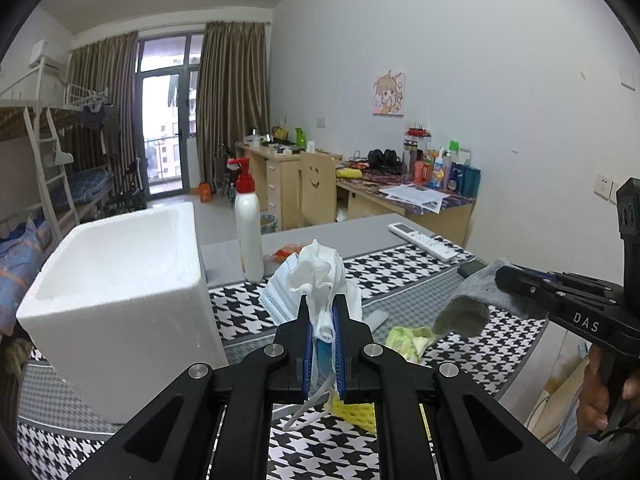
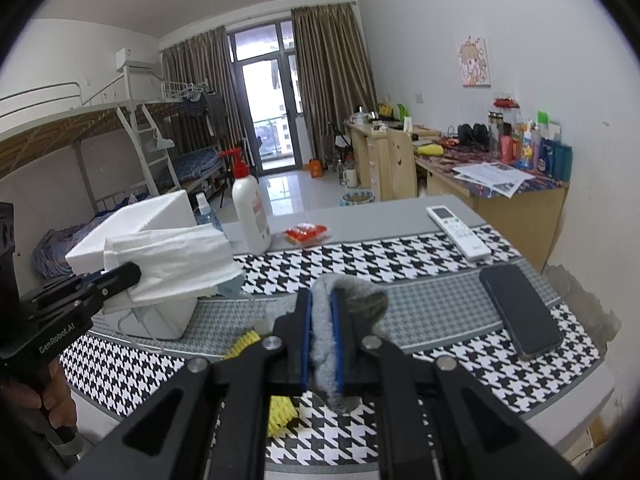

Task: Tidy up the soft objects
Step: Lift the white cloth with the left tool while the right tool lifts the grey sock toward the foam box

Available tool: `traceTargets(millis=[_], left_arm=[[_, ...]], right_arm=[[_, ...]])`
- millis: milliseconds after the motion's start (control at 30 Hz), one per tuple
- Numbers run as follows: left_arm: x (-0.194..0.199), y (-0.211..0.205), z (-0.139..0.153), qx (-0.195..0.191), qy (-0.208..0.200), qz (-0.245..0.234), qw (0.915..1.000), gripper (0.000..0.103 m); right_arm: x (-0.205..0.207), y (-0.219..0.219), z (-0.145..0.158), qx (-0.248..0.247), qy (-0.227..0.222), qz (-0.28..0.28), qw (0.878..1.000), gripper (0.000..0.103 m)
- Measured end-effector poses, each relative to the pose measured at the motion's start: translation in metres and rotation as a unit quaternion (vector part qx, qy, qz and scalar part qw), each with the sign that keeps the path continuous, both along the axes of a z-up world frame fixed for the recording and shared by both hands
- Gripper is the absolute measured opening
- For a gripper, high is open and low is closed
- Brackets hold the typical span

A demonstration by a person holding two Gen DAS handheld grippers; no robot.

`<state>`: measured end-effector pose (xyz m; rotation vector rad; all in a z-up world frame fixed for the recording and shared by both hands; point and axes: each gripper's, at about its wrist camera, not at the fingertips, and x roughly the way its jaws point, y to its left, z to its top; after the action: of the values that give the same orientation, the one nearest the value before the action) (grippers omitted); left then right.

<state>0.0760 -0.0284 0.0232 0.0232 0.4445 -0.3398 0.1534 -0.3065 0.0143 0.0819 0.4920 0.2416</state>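
Observation:
My left gripper is shut on a bundle of white tissue and a blue face mask, held above the houndstooth table mat, right of the white foam box. In the right wrist view the left gripper holds the same bundle in front of the foam box. My right gripper is shut on a grey sock; it shows at the right of the left wrist view with the sock hanging from it. A yellow cloth lies on the mat below.
A white pump bottle stands behind the foam box. A red snack packet, a white remote and a black phone lie on the table. A yellow-green wrapper lies on the mat.

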Motion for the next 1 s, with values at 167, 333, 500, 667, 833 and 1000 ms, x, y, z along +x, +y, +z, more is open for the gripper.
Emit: traceTargets(millis=[167,333,500,667,833,1000], left_arm=[[-0.002,0.0,-0.005,0.0,-0.003,-0.004,1.0,0.009],[0.007,-0.003,-0.038,0.012,0.048,-0.009,0.9987,0.017],[0.0,-0.005,-0.046,0.049,0.033,0.019,0.998,0.08],[0.0,-0.005,-0.044,0.063,0.025,0.014,0.9976,0.084],[0.001,-0.02,-0.057,0.077,0.052,-0.036,0.9951,0.082],[0.012,-0.03,-0.078,0.104,0.087,-0.049,0.9896,0.063]], right_arm=[[0.002,-0.002,-0.005,0.002,0.005,0.002,1.0,0.012],[0.005,-0.002,-0.014,0.003,0.018,0.002,1.0,0.012],[0.006,0.0,-0.017,0.004,0.022,0.005,1.0,0.012],[0.006,0.002,-0.017,0.007,0.022,0.009,1.0,0.012],[0.007,0.002,-0.017,0.007,0.025,0.006,1.0,0.012],[0.005,0.0,-0.021,0.009,0.03,0.004,0.999,0.012]])
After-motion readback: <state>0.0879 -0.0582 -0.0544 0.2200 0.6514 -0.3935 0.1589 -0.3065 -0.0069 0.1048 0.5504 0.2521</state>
